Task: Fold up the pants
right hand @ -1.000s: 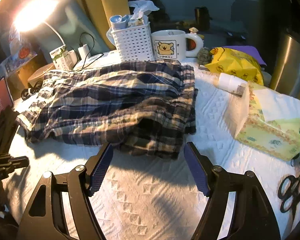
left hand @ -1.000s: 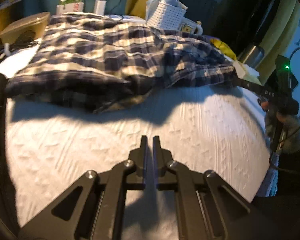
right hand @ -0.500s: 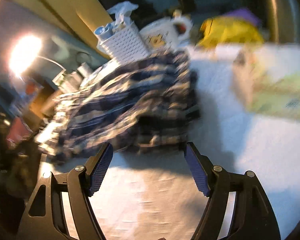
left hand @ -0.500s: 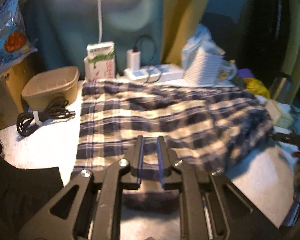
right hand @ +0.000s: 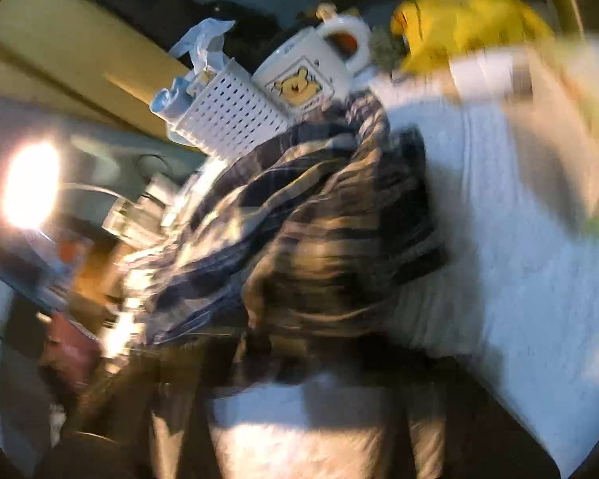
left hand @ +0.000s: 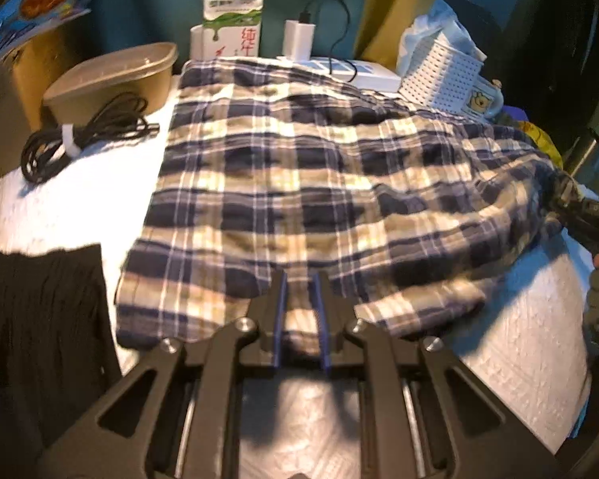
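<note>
The plaid pants [left hand: 299, 183], navy and cream check, lie spread across the white textured cloth [left hand: 519, 319]. In the left wrist view my left gripper [left hand: 299, 283] sits at the pants' near edge, its fingers a narrow gap apart with plaid fabric between them. The right gripper's body [left hand: 587, 219] shows at the pants' right end. The right wrist view is heavily blurred: the pants [right hand: 319, 239] fill the middle, and that gripper's fingers are too smeared to read.
A black cable coil [left hand: 84, 135], tan tub [left hand: 112, 80], milk carton [left hand: 231, 24] and charger [left hand: 299, 36] stand behind the pants. A white basket [right hand: 227, 115], bear mug [right hand: 307, 76] and yellow bag [right hand: 467, 24] stand at the far end. Dark fabric [left hand: 40, 319] lies at left.
My left gripper has moved from the bare cloth up to the pants' near edge, its fingers now around fabric. The right view has tilted and closed in on the pants.
</note>
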